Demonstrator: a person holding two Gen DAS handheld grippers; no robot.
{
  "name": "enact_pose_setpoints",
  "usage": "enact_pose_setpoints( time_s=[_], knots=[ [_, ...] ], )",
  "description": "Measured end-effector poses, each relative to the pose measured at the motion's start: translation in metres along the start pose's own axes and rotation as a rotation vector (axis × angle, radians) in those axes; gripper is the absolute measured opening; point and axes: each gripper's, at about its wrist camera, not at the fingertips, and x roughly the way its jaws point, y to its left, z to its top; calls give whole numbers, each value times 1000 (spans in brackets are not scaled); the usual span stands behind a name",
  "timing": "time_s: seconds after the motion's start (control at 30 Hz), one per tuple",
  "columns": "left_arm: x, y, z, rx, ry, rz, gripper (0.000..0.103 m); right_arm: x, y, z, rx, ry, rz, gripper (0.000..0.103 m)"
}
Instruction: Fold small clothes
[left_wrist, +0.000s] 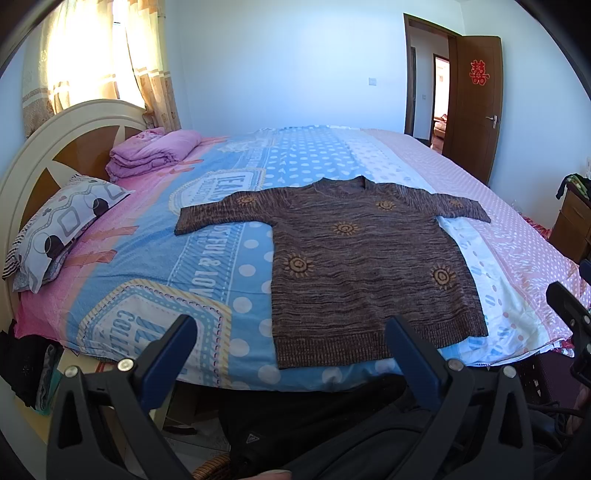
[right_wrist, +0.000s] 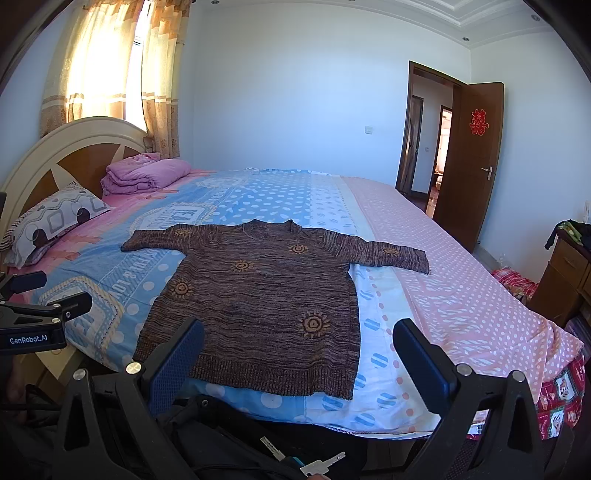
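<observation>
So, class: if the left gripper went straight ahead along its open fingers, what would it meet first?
Probably the brown sweater, near its ribbed hem at the bed's near edge. The left gripper is open and empty; depth is uncertain.

The bed (right_wrist: 461, 295) wore a patchwork sheet of pink, blue and white dots. A brown knitted sweater (right_wrist: 258, 302) lay flat near its near edge, sleeves spread. At the far left, by the headboard (right_wrist: 74, 147), lay a patterned pillow (right_wrist: 55, 221) and a folded pink blanket (right_wrist: 144, 175).

Brown sweater (left_wrist: 369, 266), orange sun motifs
</observation>
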Motion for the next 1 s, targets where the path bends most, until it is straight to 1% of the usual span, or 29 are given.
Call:
enact_pose_setpoints(
  time_s=[1.0],
  knots=[
    [3, -2, -2, 0, 7, -2, 103, 1, -1, -2, 2, 2, 2, 102]
  ],
)
